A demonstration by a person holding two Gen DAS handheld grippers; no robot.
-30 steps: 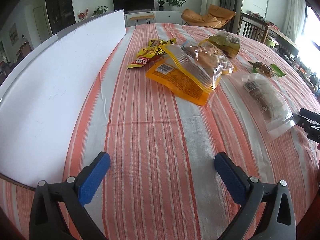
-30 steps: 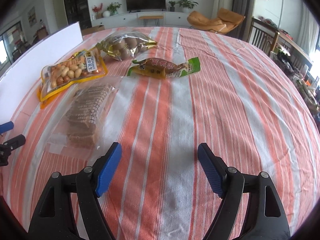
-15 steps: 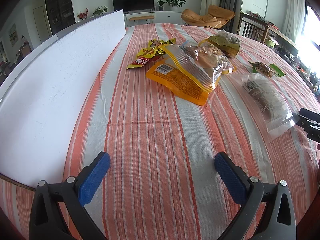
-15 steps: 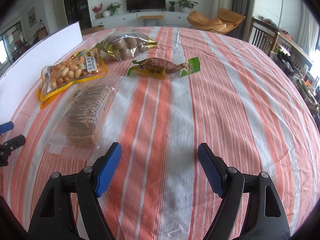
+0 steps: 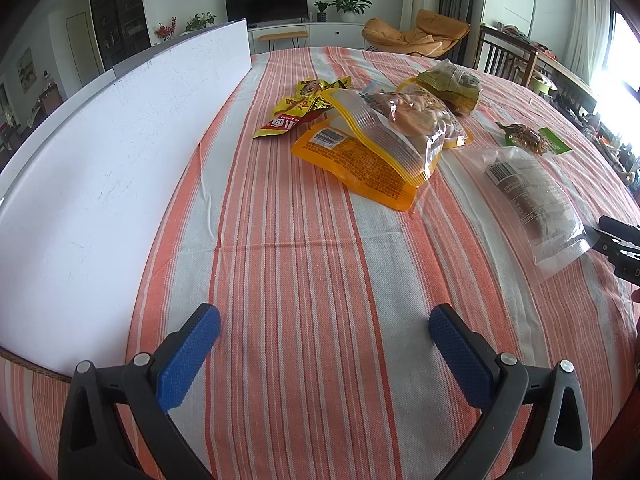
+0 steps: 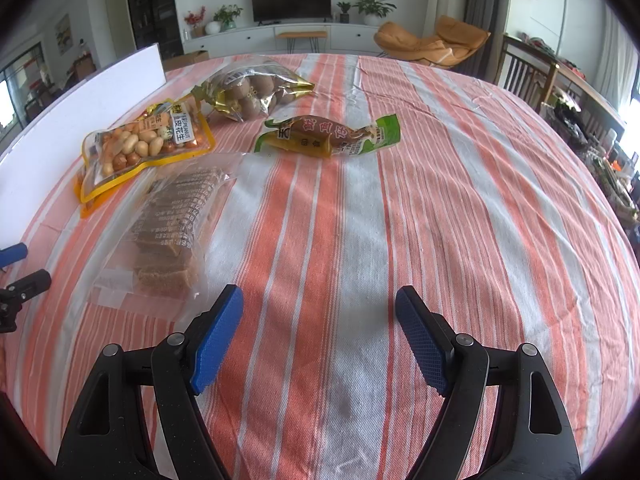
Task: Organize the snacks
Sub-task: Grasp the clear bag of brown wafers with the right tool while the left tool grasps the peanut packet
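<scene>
Left wrist view, nearest first: the left tongs [image 5: 324, 344] hang wide apart over bare striped tabletop [image 5: 304, 280], nothing between the blue pads. Beside them on the left a white board [image 5: 120, 152] stands on edge along the cloth. Farther out lies the pile of snacks: an orange-backed peanut bag [image 5: 360, 160] with a second clear, yellow-edged bag resting on it, a yellow-and-red packet [image 5: 298, 110] just behind, and a gold bag of brown rounds [image 5: 452, 84] at the far end.

From the right wrist view, the right tongs [image 6: 318, 336] are likewise wide and empty, pointing down at the cloth. Just ahead and to their left sits the clear pack of brown bars [image 6: 176, 216], its near sealed flap close to the left pad. Beyond it are the peanut bags, then a green-ended sausage packet [image 6: 332, 136] lying alone, well apart from the pile.

Nothing seems sorted yet, so the step in hand is probably a first pick. The bar pack is the nearest candidate for the right tongs. To do it well, I would come in low over the flat sealed flap and pinch the film there, not the bars, which could crack. The film looks slippery, so a bite well into the flap should hold better. The stacked peanut bags are best taken top one first, lest the lower slide.
</scene>
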